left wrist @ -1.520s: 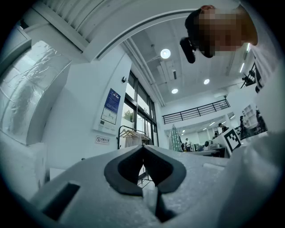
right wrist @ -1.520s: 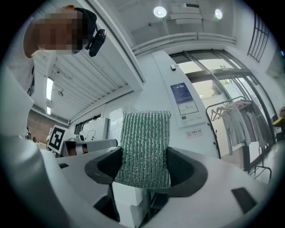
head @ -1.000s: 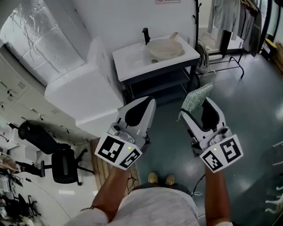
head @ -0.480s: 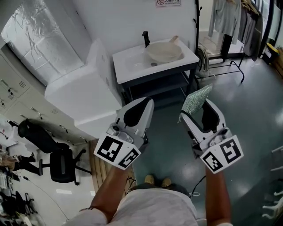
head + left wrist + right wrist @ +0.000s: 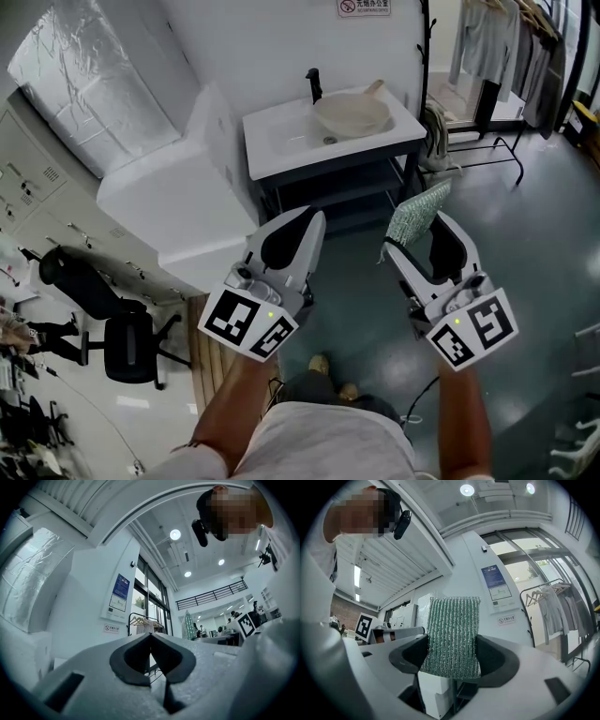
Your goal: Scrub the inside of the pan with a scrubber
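Note:
A cream pan [image 5: 351, 113] with a pale handle rests in the white sink unit [image 5: 281, 136] far ahead, beside a black faucet [image 5: 312, 85]. My right gripper [image 5: 412, 232] is shut on a green ribbed scrubber [image 5: 418, 210] that sticks up past its jaws; the right gripper view shows the scrubber [image 5: 453, 637] pinched upright between the dark pads. My left gripper [image 5: 302, 225] is shut with nothing in it, and in the left gripper view its jaws [image 5: 151, 637] meet tip to tip. Both grippers hang in the air well short of the sink.
A large white block [image 5: 173, 202] stands left of the sink unit. A black office chair [image 5: 112, 323] is at the lower left. A clothes rack [image 5: 492, 56] with hanging garments stands at the right, and a coat stand pole [image 5: 424, 47] is close to the sink's right end. The floor is dark green.
The sink and pan sit slightly further right and lower in the head view, as the view has shifted. Both grippers keep their pose, with the scrubber still held.

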A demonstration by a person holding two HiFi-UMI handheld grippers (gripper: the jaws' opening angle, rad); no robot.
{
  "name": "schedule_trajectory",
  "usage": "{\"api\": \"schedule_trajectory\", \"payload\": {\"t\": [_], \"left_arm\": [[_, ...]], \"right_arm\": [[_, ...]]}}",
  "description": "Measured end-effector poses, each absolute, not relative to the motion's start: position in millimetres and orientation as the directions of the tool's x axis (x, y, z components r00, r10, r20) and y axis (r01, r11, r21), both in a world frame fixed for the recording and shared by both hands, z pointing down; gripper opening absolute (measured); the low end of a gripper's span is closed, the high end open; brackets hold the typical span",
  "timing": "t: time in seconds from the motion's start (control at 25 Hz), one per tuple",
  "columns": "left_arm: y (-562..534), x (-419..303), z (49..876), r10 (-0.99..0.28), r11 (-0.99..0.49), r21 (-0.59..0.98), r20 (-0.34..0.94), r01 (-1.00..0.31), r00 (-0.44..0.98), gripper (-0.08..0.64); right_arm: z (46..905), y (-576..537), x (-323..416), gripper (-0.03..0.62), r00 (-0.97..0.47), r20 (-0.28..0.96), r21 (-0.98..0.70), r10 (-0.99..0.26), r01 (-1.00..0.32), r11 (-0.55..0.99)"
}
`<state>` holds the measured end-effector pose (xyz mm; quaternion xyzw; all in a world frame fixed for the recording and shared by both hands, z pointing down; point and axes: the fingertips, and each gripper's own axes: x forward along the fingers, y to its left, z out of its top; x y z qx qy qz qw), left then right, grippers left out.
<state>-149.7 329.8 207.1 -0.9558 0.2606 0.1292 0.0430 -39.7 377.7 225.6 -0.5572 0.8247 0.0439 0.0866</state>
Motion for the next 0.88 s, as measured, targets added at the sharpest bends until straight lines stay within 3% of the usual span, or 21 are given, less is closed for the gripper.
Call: {"api": "schedule_trajectory", "payload": {"t": [0.88], "left_arm": [[178.6,-108.8,205.0,-0.484,-0.856,-0.031,-0.304,-0.516,0.820,0.015]], "right_arm": [[231.1,234.3,7.8,0.304,-0.351,-0.174,0.009,-0.920,-0.935,0.355]]}}
